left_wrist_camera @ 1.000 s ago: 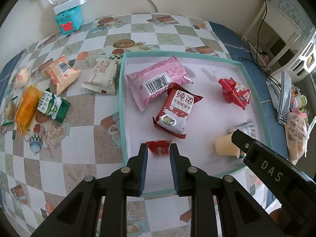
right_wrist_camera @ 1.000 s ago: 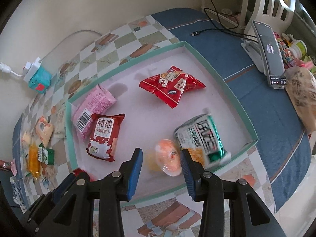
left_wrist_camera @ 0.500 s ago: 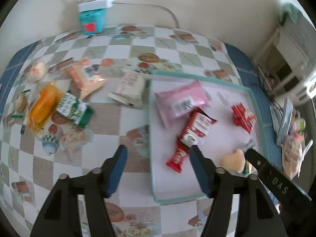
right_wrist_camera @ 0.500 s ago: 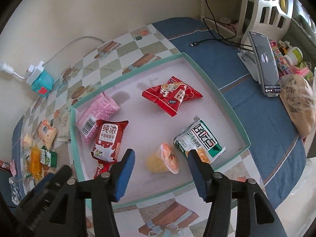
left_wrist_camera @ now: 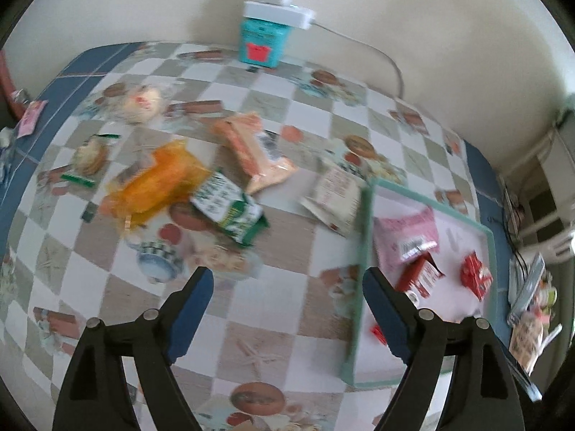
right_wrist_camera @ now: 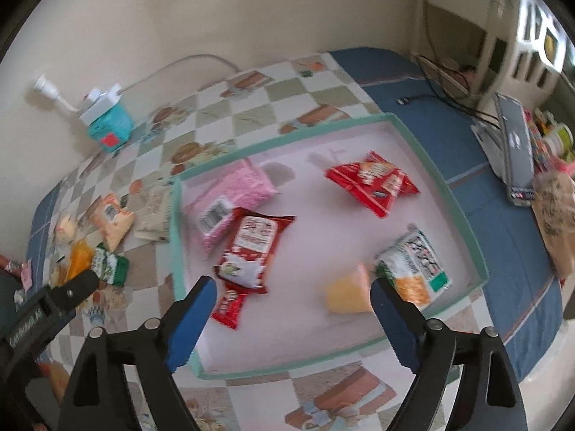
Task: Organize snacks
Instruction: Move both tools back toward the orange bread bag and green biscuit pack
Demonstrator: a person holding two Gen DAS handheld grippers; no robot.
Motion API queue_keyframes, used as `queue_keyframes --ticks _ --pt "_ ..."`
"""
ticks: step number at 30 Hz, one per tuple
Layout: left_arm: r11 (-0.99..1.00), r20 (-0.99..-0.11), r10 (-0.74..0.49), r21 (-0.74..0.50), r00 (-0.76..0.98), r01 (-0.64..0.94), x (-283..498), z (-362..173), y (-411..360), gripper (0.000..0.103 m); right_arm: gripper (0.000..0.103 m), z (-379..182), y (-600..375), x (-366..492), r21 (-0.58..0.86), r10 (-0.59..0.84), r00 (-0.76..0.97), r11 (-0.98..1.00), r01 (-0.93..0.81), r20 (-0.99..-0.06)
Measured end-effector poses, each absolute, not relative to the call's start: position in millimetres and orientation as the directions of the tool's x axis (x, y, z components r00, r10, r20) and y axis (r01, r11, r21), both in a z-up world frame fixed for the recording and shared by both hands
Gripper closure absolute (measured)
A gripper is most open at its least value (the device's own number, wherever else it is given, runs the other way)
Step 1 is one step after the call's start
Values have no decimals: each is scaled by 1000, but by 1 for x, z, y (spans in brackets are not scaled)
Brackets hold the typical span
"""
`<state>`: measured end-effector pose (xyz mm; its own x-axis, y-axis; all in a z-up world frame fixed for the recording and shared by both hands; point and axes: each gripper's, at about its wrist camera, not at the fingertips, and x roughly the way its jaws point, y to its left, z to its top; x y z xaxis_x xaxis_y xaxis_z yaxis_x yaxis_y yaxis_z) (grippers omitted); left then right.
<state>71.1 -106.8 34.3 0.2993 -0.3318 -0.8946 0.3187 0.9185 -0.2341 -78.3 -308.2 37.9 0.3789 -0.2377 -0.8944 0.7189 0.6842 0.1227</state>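
Note:
My left gripper [left_wrist_camera: 287, 298] is open and empty, above the checkered tablecloth left of the teal-rimmed tray [left_wrist_camera: 363, 237]. Loose snacks lie ahead of it: a green packet [left_wrist_camera: 230, 212], an orange bag [left_wrist_camera: 158, 179], a peach packet [left_wrist_camera: 255, 151] and a beige packet [left_wrist_camera: 334, 197]. My right gripper [right_wrist_camera: 293, 309] is open and empty above the tray's [right_wrist_camera: 467, 215] near side. In the tray lie a pink packet [right_wrist_camera: 230, 201], a red milk-biscuit packet [right_wrist_camera: 251, 248], a small red bar [right_wrist_camera: 230, 305], a red chip bag [right_wrist_camera: 373, 183], a yellow jelly cup [right_wrist_camera: 346, 292] and a green-and-white packet [right_wrist_camera: 413, 265].
A teal box with a white power strip [left_wrist_camera: 262, 39] stands at the wall. A round bun [left_wrist_camera: 140, 102] and a cracker pack [left_wrist_camera: 90, 158] lie at the far left. A phone on a stand [right_wrist_camera: 514, 143] and a bag of items [right_wrist_camera: 553, 222] sit right of the tray.
The left gripper released the small red bar in the tray, opened wide and swung left over the loose snacks. The right gripper opened off the jelly cup and pulled back.

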Motion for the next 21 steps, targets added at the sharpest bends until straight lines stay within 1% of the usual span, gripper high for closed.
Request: queue_keyframes --ticks 1,2,9,13,21 --pt "925 -894 -325 -232 309 301 75 35 -100 16 3 39 -305 -76 127 -235 389 692 710 -891" --pt "930 -893 -318 -229 319 288 77 36 -96 16 0 40 -302 -73 131 -233 399 702 700 -887" --pt "954 -873 -289 -230 393 191 95 44 -54 15 0 40 -284 -61 123 -237 419 731 672 -877" --pt "957 -863 -290 -258 415 133 102 47 -32 14 0 42 -275 -54 132 -235 439 742 658 -867" --pt "961 -857 -258 -277 447 23 115 46 7 14 0 41 -246 -34 173 -187 483 776 606 -855"
